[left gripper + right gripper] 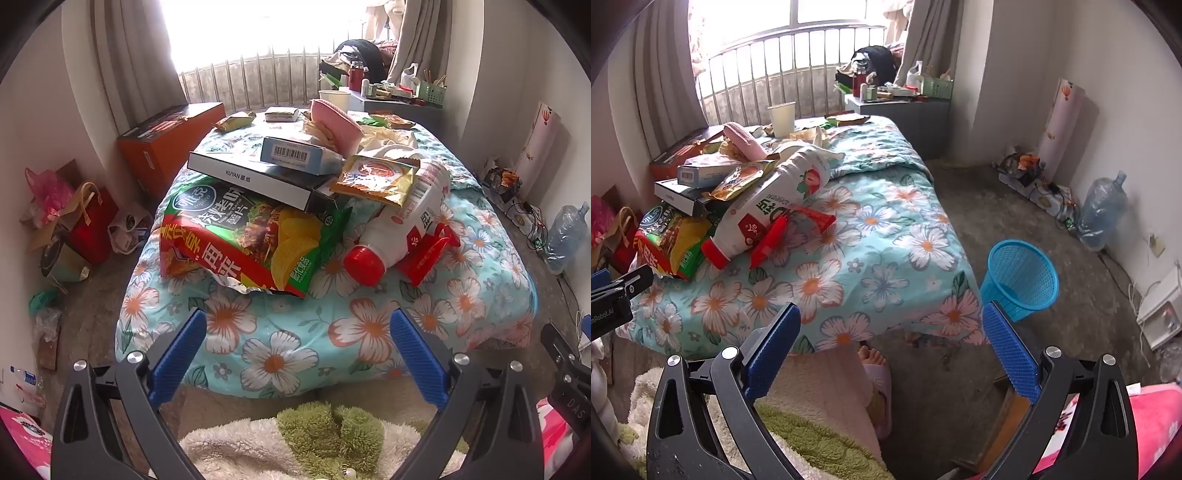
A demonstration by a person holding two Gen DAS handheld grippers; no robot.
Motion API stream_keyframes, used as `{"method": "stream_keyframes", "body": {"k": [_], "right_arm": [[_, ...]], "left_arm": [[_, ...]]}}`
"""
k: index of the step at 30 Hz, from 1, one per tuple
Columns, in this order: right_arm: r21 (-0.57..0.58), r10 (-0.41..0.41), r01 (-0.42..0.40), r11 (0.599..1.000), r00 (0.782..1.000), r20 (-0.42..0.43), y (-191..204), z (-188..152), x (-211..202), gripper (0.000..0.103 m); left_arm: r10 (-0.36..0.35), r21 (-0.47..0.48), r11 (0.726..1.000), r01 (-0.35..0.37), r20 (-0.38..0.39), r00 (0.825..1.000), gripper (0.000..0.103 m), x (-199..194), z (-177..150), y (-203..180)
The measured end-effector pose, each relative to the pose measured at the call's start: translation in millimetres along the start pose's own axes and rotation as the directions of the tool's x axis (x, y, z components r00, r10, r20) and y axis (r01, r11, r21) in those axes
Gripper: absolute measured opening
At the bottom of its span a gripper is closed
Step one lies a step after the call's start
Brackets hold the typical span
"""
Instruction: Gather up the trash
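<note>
Trash lies piled on a bed with a floral blue quilt [369, 332]. A green and red chip bag [243, 236] is nearest. Beside it lie a white bottle with a red cap [406, 218], a red wrapper [428, 251], a yellow snack packet [376, 177] and a black flat box [251, 173] with a pale blue box [299, 155] on it. My left gripper [297, 325] is open and empty, short of the chip bag. My right gripper [890, 325] is open and empty over the bed's near edge. A blue mesh waste basket [1019, 277] stands on the floor right of the bed.
A white paper cup [782, 118] and a pink item [742, 146] sit at the far end of the bed. An orange box [170, 136] and bags [88, 218] crowd the left floor. A water jug [1102, 210] and cables line the right wall. A nightstand [901, 110] stands behind.
</note>
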State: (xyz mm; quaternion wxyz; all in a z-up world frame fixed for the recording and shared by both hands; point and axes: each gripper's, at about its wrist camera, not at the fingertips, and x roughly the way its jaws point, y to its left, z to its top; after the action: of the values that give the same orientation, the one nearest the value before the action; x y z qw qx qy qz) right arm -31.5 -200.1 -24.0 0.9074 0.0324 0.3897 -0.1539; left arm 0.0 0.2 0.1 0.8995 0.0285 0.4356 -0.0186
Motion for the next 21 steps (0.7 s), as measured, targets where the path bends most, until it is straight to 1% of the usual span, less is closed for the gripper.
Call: {"method": "stream_keyframes", "body": {"k": [15, 21], "right_arm": [[-0.001, -0.002, 0.002, 1.000, 1.000, 0.002, 6.5, -0.1, 5.1, 0.095], [-0.001, 0.014, -0.014, 1.000, 1.000, -0.001, 2.7, 0.7, 5.3, 0.095]], "left_arm": [[0.002, 0.005, 1.000, -0.002, 0.003, 1.000, 0.098, -0.2, -1.4, -1.0], [0.006, 0.007, 1.000, -0.006, 0.005, 1.000, 0.097, 0.3, -1.1, -2.9]]}}
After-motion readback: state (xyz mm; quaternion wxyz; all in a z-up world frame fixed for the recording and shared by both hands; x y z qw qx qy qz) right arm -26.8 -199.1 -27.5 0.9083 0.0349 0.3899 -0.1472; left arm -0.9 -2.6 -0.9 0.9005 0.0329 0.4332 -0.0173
